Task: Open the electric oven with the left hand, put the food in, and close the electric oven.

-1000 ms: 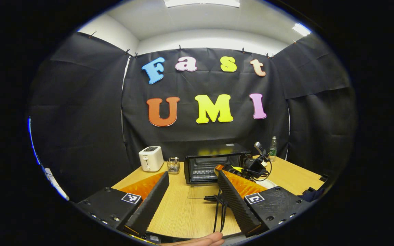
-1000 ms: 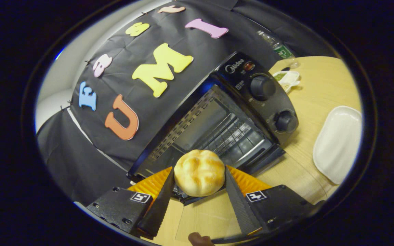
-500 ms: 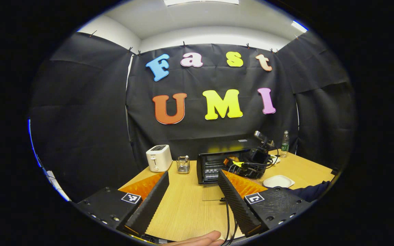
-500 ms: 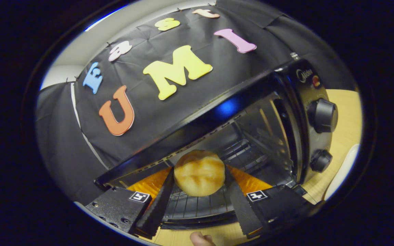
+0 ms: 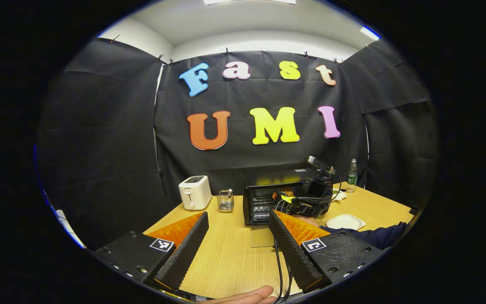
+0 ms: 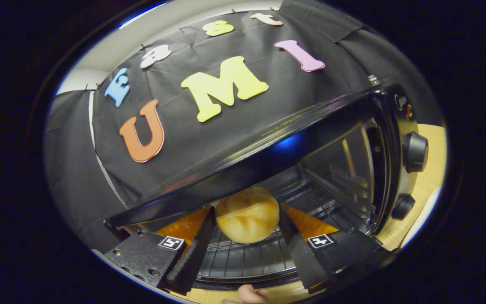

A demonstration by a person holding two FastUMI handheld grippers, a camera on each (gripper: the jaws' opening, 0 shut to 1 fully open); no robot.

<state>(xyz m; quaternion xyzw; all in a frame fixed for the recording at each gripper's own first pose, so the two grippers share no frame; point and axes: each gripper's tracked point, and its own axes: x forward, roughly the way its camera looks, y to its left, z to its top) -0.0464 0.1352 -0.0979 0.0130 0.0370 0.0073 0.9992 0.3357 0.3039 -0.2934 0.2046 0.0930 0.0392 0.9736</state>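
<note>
The black electric oven [image 5: 264, 200] stands at the table's far side with its glass door [image 5: 262, 237] folded down flat. My left gripper [image 5: 238, 215] hovers open over the table well short of the oven, with nothing between its fingers. In the left gripper view, the right gripper [image 5: 310, 198] reaches into the oven's mouth, held by an arm in a dark sleeve [image 5: 376, 236]. In the right gripper view, my right gripper [image 6: 247, 219] is shut on a round golden bun [image 6: 247, 214], held just above the wire rack [image 6: 247, 259] inside the oven [image 6: 276, 141].
A white toaster [image 5: 195, 192] and a small glass holder [image 5: 225, 199] sit left of the oven. A white plate [image 5: 345, 221] and a bottle [image 5: 352, 174] are to its right. Two control knobs [image 6: 414, 151] line the oven's right side. Cables [image 5: 281, 266] trail across the table.
The right gripper has carried the bun from in front of the oven into its mouth, over the rack. The left gripper has drawn back a little, still open.
</note>
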